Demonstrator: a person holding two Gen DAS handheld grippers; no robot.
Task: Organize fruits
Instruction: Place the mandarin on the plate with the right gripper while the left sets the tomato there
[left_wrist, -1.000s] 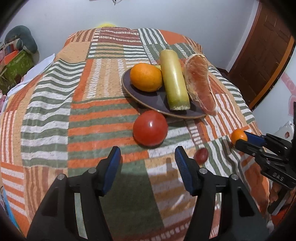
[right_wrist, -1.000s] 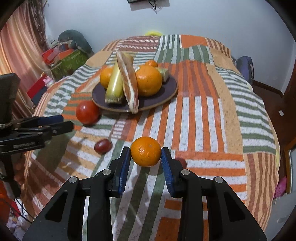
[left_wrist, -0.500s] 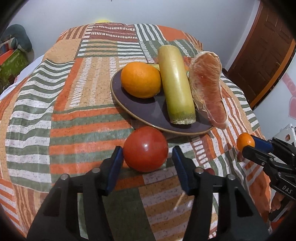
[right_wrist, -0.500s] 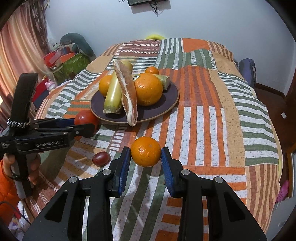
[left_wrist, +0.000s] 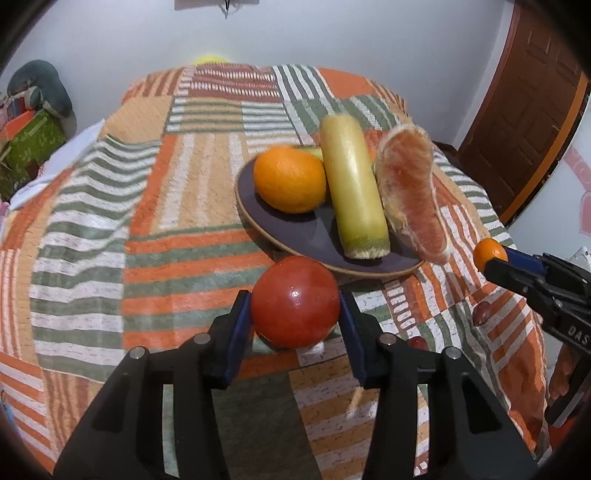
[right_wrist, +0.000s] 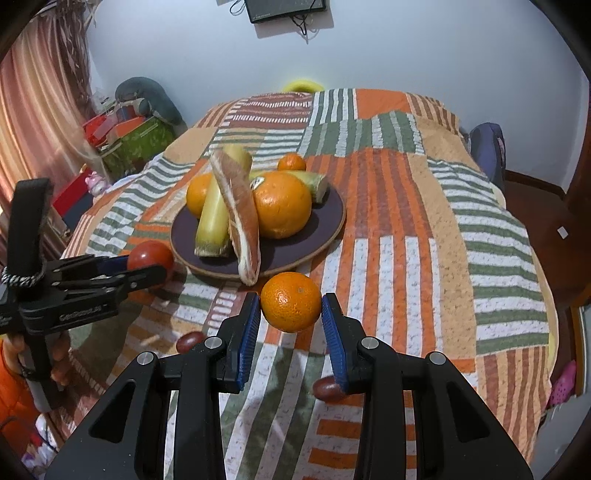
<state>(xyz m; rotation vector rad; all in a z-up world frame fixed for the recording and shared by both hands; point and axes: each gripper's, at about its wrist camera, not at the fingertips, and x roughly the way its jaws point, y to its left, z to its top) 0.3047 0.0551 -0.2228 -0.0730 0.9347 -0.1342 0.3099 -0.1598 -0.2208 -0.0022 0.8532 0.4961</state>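
Jaws closed on smooth, round tomato (left_wrist: 294, 302).

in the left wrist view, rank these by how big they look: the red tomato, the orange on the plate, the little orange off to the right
1. red tomato, though it sits nearest the camera, which inflates it
2. orange on the plate, close behind; their true sizes may be alike
3. little orange, clearly smallest

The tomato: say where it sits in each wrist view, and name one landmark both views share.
Left wrist: tomato at lower centre, between the left gripper's blue pads.
Right wrist: tomato at mid-left, in the left gripper, left of the plate.
Shared landmark: the dark plate of fruit.
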